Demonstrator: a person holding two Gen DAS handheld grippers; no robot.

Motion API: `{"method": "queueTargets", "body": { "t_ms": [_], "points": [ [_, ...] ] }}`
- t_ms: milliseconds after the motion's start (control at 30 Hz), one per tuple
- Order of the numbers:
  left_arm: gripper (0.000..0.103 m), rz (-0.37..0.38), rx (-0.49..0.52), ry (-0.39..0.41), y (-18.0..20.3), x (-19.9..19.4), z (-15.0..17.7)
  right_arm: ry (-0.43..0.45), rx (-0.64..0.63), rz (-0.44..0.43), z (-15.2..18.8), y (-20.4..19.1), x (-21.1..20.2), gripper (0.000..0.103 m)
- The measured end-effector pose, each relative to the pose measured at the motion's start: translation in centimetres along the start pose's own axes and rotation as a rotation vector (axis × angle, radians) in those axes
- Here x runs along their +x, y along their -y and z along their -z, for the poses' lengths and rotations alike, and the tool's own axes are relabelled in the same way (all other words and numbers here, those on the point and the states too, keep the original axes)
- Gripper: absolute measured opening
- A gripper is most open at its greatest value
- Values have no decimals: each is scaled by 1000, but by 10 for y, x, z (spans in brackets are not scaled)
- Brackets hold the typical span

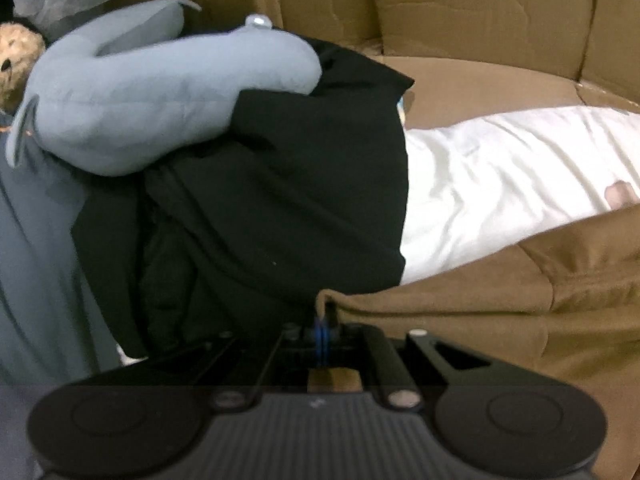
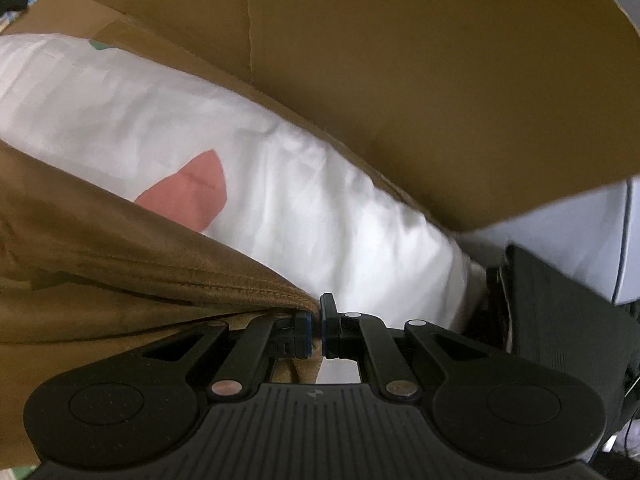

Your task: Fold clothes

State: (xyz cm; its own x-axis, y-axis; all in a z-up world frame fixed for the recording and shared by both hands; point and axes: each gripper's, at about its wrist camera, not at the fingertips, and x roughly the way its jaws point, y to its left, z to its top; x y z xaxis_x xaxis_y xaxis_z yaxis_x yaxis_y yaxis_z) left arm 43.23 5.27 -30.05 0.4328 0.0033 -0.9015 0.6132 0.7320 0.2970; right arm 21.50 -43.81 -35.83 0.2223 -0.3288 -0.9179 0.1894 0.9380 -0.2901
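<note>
Brown fabric, a soft garment (image 1: 500, 320), is pinched at two points of its edge. In the left wrist view, the left gripper (image 1: 323, 330) has its jaws closed on a corner of the garment, the cloth spreading away to the right over a white sheet (image 1: 500, 184). In the right wrist view, the right gripper (image 2: 316, 328) has its jaws closed on a stitched hem of the same brown garment (image 2: 120, 260), which runs off to the left and lower left.

Only the left wrist view shows the clutter beyond: a black garment (image 1: 280, 200) lying just left of the white sheet and touching the brown cloth's corner, a grey-blue neck pillow (image 1: 160, 92) resting on top of the black garment, a tan plush toy (image 1: 16, 56) at the far left edge, and grey fabric (image 1: 36, 260) along the left side. Cardboard walls (image 1: 440, 4) stand behind.

Only the right wrist view shows a pink patch (image 2: 188, 192) printed on the white sheet (image 2: 300, 200), partly covered by the brown hem; the left view catches only a blurred trace of it. A large cardboard flap (image 2: 440, 80) leans over the sheet, and a dark object (image 2: 560, 312), too indistinct to identify, sits at the right.
</note>
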Motion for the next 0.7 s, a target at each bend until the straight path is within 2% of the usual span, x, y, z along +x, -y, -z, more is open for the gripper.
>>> {"method": "queueTargets", "body": {
  "t_ms": [100,233,367,433,533,700],
  "points": [
    [4,42,37,-49,11,8,4,9,2,0,-2,-6,7,3],
    [11,65,86,17,22,-10,6,21,21,-49,2,-5,-1,6],
    [19,97,214,90,40,-37,6,66,-17,-112,12,0,-19,37],
    [24,113,261,117,49,-48,4,87,-35,-131,14,3,-26,44],
    [27,158,331,138,64,-55,-1,118,-63,-160,17,8,-35,44],
    [29,183,454,148,91,-46,-9,168,-99,-201,19,14,-47,44]
  ]
}}
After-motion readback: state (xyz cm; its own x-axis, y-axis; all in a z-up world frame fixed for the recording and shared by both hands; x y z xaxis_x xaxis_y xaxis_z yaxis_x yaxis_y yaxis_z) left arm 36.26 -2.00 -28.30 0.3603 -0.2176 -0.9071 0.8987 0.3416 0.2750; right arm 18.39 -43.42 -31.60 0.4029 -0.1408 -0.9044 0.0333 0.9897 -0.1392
